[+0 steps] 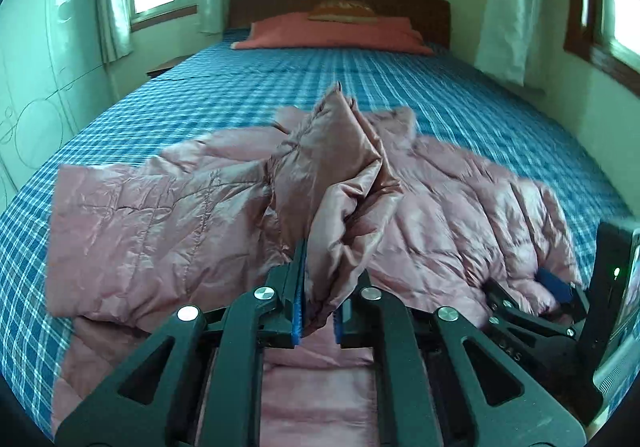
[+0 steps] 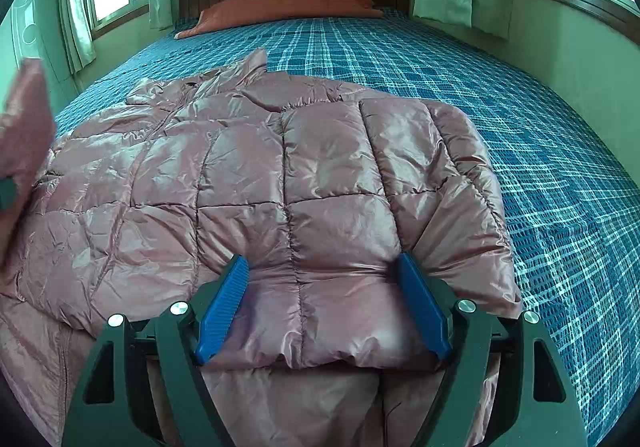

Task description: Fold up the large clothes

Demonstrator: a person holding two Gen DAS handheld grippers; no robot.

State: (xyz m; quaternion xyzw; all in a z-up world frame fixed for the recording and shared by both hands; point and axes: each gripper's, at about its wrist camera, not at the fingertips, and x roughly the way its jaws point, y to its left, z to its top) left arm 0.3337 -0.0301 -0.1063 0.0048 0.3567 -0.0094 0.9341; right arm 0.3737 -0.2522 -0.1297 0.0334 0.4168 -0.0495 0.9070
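Left wrist view: the pink puffer jacket (image 1: 168,215) lies spread over the near half of the bed (image 1: 460,95), far from the red pillow (image 1: 332,33) at the headboard, and the left gripper (image 1: 318,305) is pinched on a sleeve (image 1: 336,167) of that jacket, the bunched cloth standing up from between its blue pads and lifted clear of the jacket's body. The gap between the pads is narrow and filled with fabric. To the right of the jacket's lower edge the other tool shows at the frame's side. In the right wrist view the right gripper (image 2: 322,301) stands wide, its two blue pads (image 2: 224,311) straddling a folded, quilted part of the jacket (image 2: 320,175) near the hem; whether they press it I cannot tell. The lifted sleeve (image 2: 22,135) shows blurred left of the jacket
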